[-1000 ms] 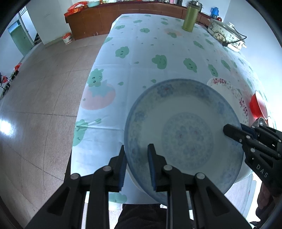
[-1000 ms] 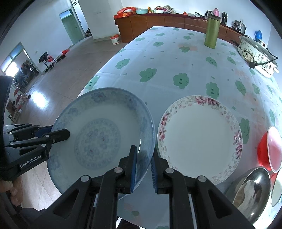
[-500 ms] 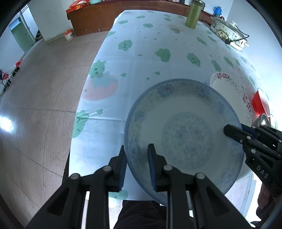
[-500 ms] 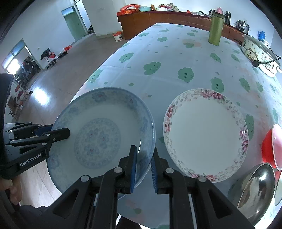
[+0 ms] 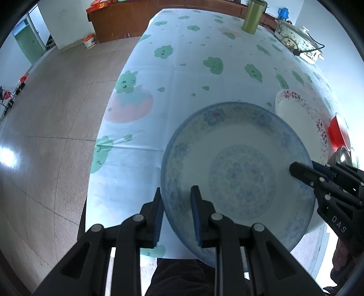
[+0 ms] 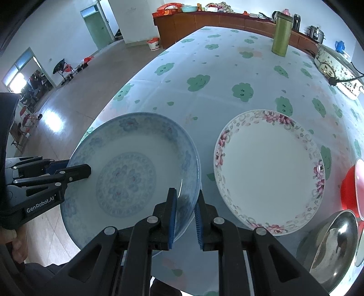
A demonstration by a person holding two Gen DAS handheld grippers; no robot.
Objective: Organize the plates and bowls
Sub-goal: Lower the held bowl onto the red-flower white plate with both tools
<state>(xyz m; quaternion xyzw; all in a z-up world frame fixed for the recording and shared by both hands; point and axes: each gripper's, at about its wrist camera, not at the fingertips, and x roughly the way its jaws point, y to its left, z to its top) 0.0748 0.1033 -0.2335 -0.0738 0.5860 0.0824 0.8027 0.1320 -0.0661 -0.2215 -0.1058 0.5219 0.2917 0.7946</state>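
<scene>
Two handheld grippers share the load of a blue-patterned plate (image 5: 238, 173) at the near edge of a table draped in a pale blue tablecloth (image 5: 193, 75) printed with green cartoon shapes. The left gripper (image 5: 176, 214) is clamped on the plate's left rim, one blue-padded finger outside the rim and one inside, while the right gripper (image 6: 185, 216) pinches the opposite rim in the same way; each tool appears in the other's camera, reaching in from the side with its upper finger lying over the plate's inner face. The plate overhangs the table's near edge above the tiled floor (image 5: 45, 136); whether its underside touches the cloth cannot be told. Just beside it on the cloth, apart from it, lies a white plate with a pink floral border (image 6: 269, 170). Further right, at the frame's edge, sit a red bowl (image 6: 350, 189) and a stainless steel bowl (image 6: 334, 241), the two close together. Toward the far end of the table stands an upright olive-green thermos (image 6: 282, 34), and near the right edge rests a flower-patterned electric cooker (image 6: 336, 68) with a black cord plugged into it. A brown wooden sideboard (image 6: 204, 21) lines the wall behind the table, and a green door (image 6: 95, 29) is visible on the left.
</scene>
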